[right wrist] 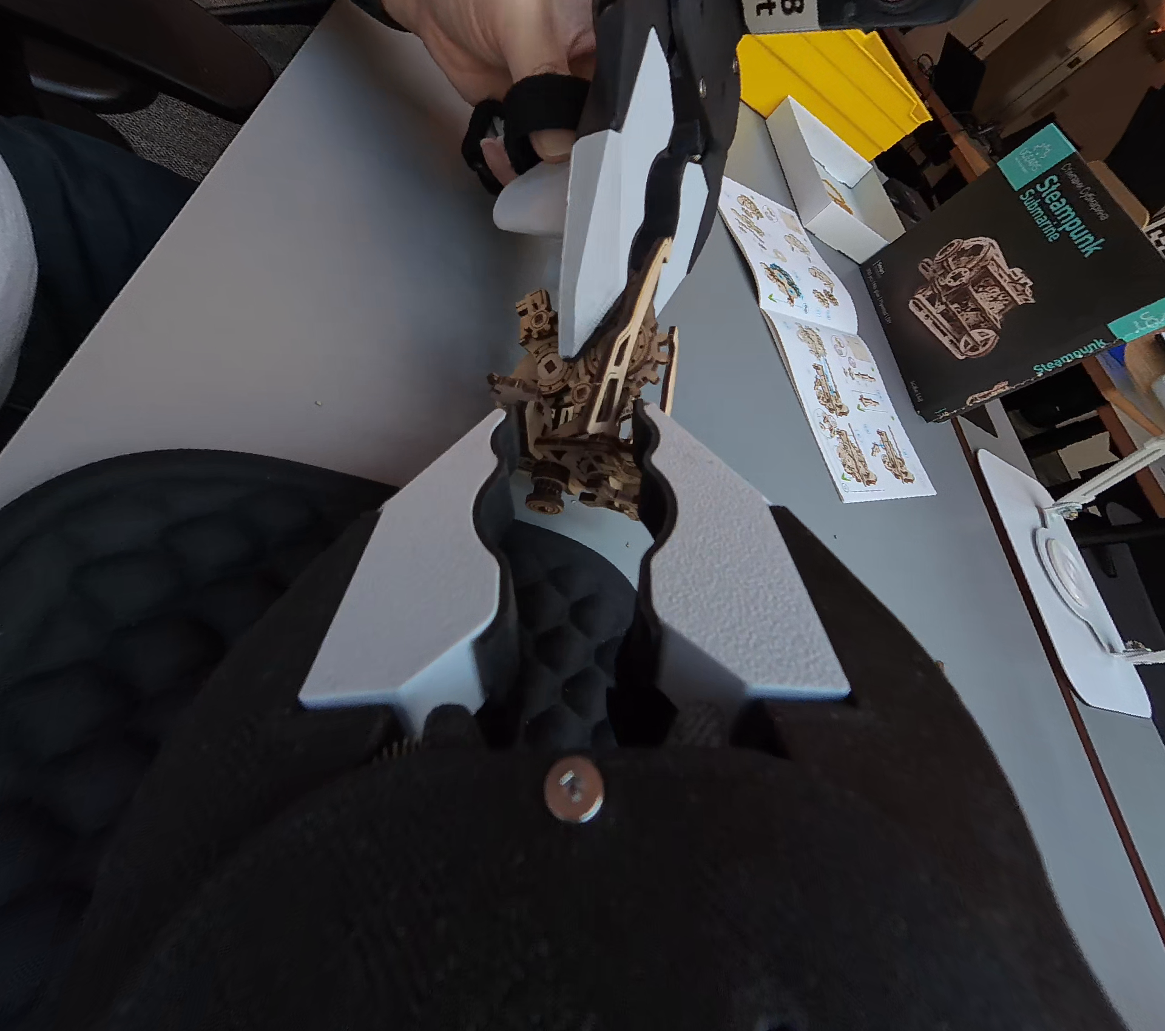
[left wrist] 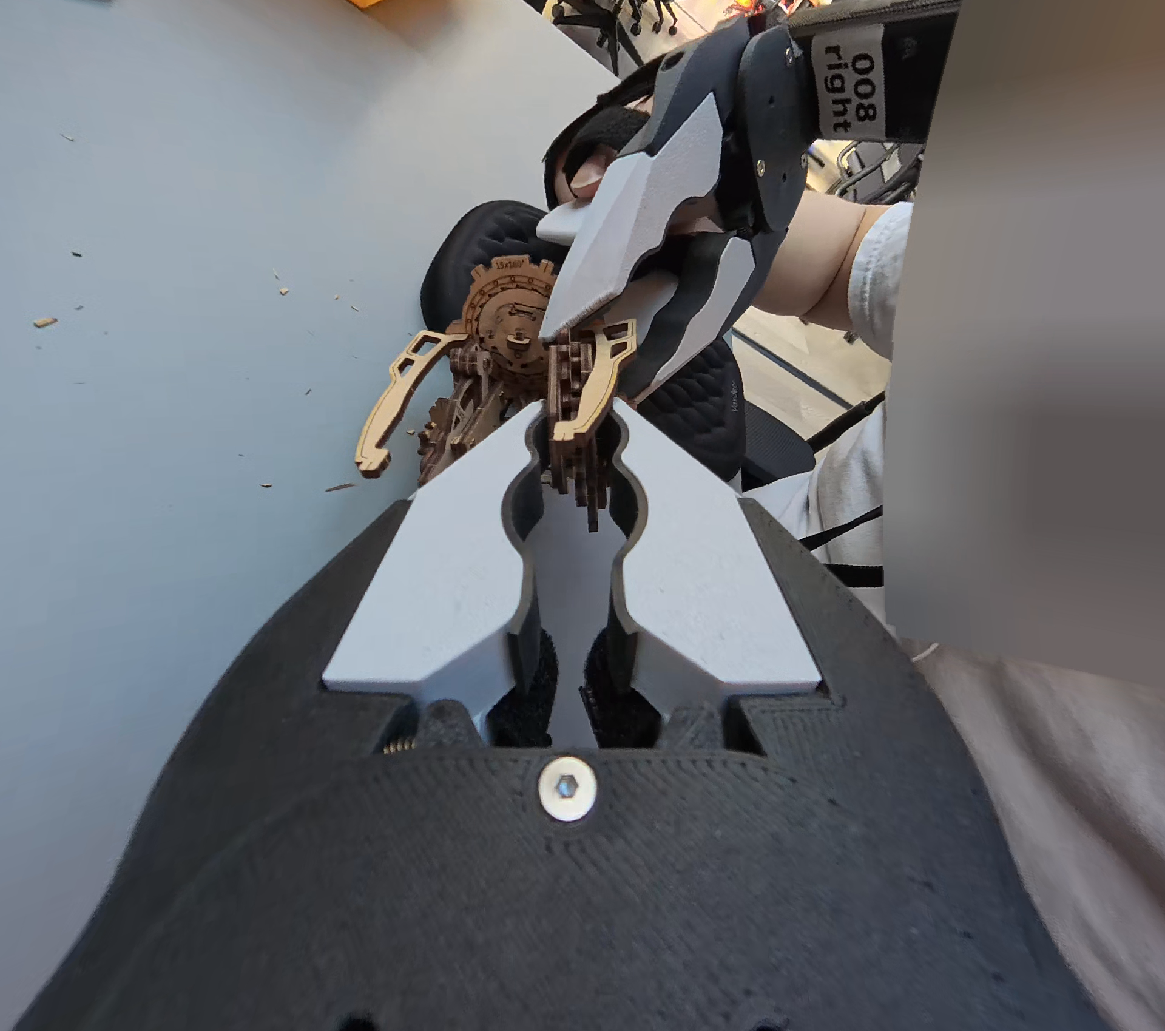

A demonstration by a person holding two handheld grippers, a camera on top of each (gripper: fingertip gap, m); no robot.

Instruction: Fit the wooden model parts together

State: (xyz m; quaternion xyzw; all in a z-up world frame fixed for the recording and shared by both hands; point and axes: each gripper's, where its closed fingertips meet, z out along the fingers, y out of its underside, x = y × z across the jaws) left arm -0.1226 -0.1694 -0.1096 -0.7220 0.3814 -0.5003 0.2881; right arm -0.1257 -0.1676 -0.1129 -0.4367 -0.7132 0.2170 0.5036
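Wooden model [left wrist: 504, 370] held between both my grippers, just above the grey tabletop [left wrist: 189, 244].
My left gripper [left wrist: 577, 427] has its jaws narrowed on the gear stack; my right gripper [right wrist: 577, 427] clamps the model's body. Much already looks assembled: gears, dial, two curved arms. Judging by the open instruction booklet [right wrist: 826, 345] at the right, more parts remain to fit.

1. My left wrist cam looks along the left gripper [left wrist: 577, 421], tilted, close over the surface [left wrist: 189, 244].
2. My right wrist cam faces back at it, equally close.
3. Both share the wooden model [left wrist: 504, 370], and each sees the opposite gripper.
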